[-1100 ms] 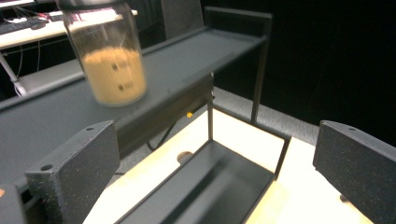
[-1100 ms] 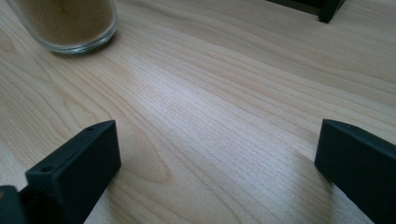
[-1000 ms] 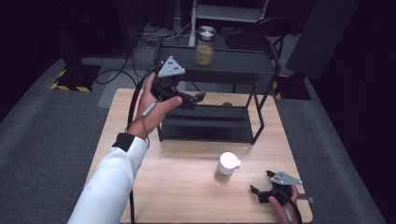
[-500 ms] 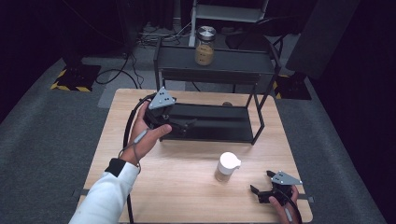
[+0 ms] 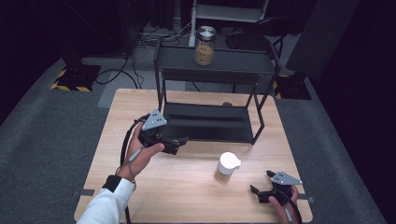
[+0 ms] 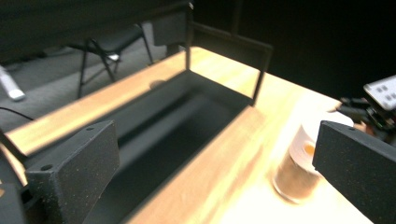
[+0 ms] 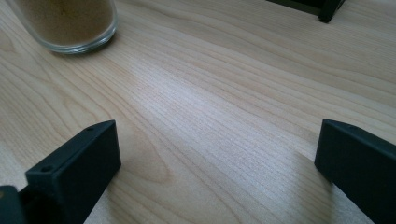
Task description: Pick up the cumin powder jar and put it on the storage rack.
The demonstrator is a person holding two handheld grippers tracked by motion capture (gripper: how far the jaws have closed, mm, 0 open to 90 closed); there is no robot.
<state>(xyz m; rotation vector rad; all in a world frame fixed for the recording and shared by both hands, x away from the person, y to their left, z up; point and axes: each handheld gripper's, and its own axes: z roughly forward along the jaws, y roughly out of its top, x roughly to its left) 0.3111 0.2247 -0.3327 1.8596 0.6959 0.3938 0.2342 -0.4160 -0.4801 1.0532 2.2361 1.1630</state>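
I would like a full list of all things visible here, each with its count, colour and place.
jar with white cap: 1, glass with brown filling, on the table, between the claws
jar with metal lid: 1, brown filling, on the rack's top shelf
rack: 1, black, two shelves, far half of the table
table: 1, light wood
chair: 1, black, on the floor beyond the table
left claw: 1, black, open, beside the rack's lower shelf
right claw: 1, black, open, low over the table's near right corner

Two grippers, left gripper (image 5: 180, 141) and right gripper (image 5: 259, 185), two jars, white-lidded jar (image 5: 227, 166) near right, metal-lidded jar (image 5: 204, 45) far on the rack, one black rack (image 5: 212, 122), one wooden table (image 5: 187, 186)
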